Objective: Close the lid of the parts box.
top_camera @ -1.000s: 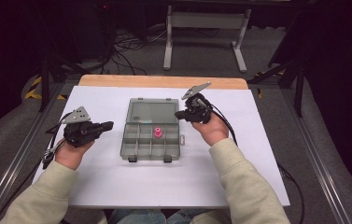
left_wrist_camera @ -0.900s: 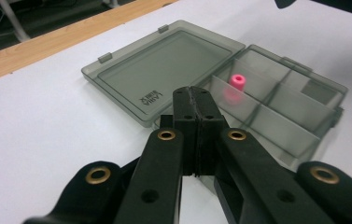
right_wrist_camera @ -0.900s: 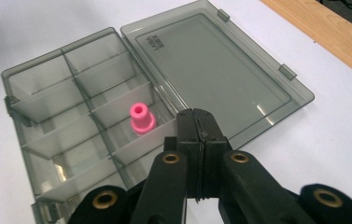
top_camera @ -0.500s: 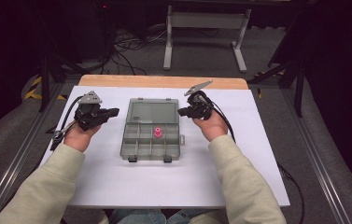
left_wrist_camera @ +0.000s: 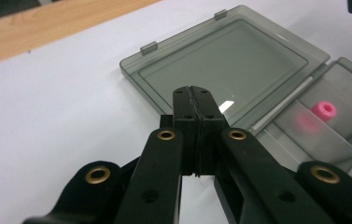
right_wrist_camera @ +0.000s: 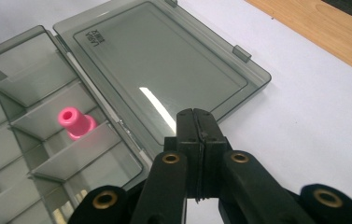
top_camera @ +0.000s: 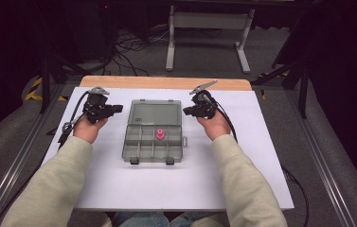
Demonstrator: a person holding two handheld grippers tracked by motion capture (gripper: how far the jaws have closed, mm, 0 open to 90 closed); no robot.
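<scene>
Smoky translucent grey organiser box [top_camera: 153, 135] at centre frame, bright pink piece [top_camera: 159, 135] glowing in one compartment. White table cover [top_camera: 176, 184], tan wooden edge [top_camera: 166, 82] across the top, black grippers, pale cream sleeves [top_camera: 58, 182] lower down.

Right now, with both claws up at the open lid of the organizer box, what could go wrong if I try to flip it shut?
Both claws are shut: the left claw and right claw can only push the lid, so it may slip off them. The light box could slide on the white table. The pink piece stands upright and might block the lid or topple.
</scene>
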